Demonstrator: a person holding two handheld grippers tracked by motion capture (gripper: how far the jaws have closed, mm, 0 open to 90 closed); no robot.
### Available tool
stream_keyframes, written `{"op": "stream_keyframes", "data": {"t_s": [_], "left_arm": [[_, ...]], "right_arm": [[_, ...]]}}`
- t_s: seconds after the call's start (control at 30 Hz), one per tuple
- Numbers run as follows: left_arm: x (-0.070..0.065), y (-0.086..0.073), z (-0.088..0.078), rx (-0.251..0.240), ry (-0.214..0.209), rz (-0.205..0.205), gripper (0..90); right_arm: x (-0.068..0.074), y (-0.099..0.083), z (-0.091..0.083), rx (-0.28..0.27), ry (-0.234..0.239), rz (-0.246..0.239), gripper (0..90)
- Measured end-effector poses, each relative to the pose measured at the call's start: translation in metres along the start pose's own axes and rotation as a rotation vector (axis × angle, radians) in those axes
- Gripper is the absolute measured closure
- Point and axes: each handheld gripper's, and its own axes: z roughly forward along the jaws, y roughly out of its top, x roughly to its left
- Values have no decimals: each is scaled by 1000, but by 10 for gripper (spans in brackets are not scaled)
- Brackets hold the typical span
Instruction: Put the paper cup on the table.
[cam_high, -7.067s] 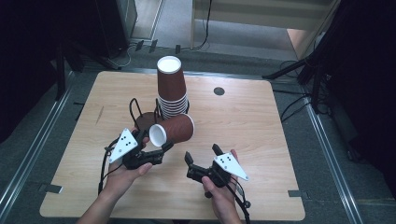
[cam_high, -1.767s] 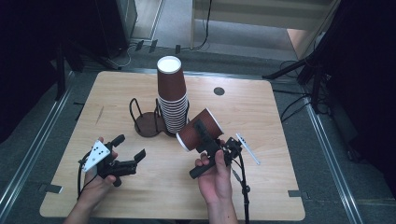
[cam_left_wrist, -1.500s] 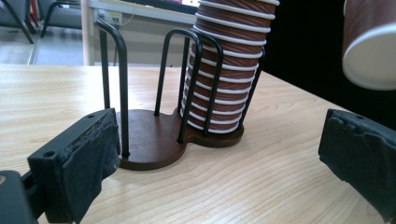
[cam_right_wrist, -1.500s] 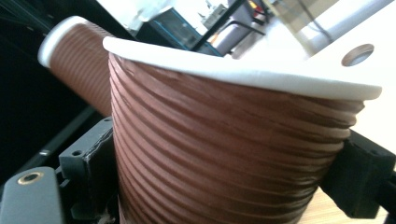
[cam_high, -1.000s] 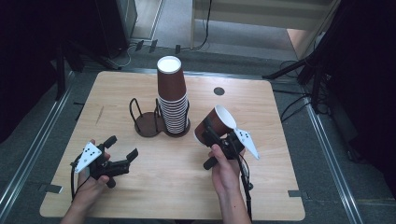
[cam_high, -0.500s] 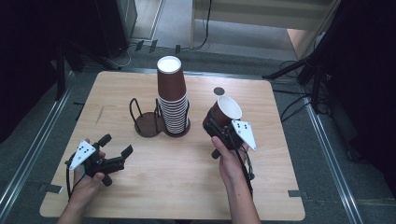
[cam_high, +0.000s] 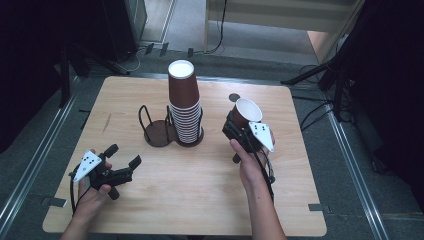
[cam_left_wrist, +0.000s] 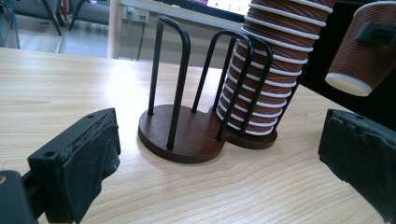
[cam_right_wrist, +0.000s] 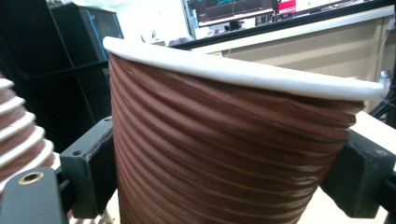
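A tall stack of ribbed brown paper cups (cam_high: 184, 107) stands upside down in one side of a black wire rack (cam_high: 159, 131) on a round brown base; the rack's other side is empty. To the right of the stack my right gripper (cam_high: 239, 128) is shut on a single brown cup (cam_high: 245, 114), mouth up and slightly tilted. In the right gripper view that cup (cam_right_wrist: 224, 158) sits between both jaws, with the stack (cam_right_wrist: 18, 140) at the left. My left gripper (cam_high: 121, 163) rests low at the table's front left, open and holding nothing. Its view faces the rack (cam_left_wrist: 187, 135), the stack (cam_left_wrist: 271, 70) and the held cup (cam_left_wrist: 369, 51).
A small dark round hole (cam_high: 234, 97) marks the wooden table (cam_high: 200, 200) behind the held cup. Bare wood lies between the two hands. Cables and stand legs (cam_high: 320, 75) lie on the floor at the far right.
The single cup went from the left gripper to the right. The right gripper has carried it right and away from me, turning it mouth up; the left gripper drew back to the front left.
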Motion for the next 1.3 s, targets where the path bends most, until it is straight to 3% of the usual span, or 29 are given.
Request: {"op": "stream_keyframes", "data": {"t_s": [0.33, 0.63, 0.8, 1.1, 1.3], "left_arm": [[0, -1, 0, 6, -4, 0, 0], [-1, -1, 0, 1, -13, -4, 0], [0, -1, 0, -5, -15, -7, 0], [0, -1, 0, -4, -17, -9, 0], [0, -1, 0, -3, -26, -15, 0]], "right_arm": [[-10, -10, 26, -7, -31, -131, 114], [-19, -21, 51, -2, -62, -167, 114], [-24, -35, 61, 4, -60, -224, 114], [-28, -53, 73, 48, -96, -340, 113], [-29, -56, 74, 56, -94, -352, 107]]}}
